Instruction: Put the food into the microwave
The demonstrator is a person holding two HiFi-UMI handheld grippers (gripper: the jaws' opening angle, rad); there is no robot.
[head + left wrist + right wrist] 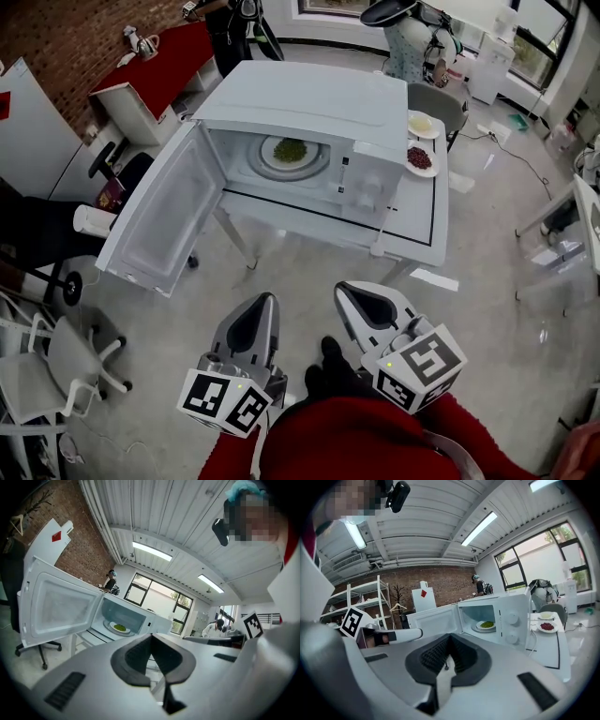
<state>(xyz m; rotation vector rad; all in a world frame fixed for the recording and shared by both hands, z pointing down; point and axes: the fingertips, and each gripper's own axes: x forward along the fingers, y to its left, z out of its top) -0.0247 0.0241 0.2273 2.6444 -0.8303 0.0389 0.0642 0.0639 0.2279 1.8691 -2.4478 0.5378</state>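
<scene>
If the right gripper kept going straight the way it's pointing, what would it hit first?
The right gripper would probably meet the open microwave, near where its door hinges to the cavity. Depth is hard to judge, so it might reach the table edge below first.

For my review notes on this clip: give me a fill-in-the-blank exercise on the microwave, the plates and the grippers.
The microwave has its door standing ____.
The plate inside the microwave holds ____ food.
On the table, beside the plate of pale food, a second plate holds ____ food.
The fingers of the left gripper and the right gripper are ____, with nothing between them.
Missing words: open; green; red; shut.
</scene>
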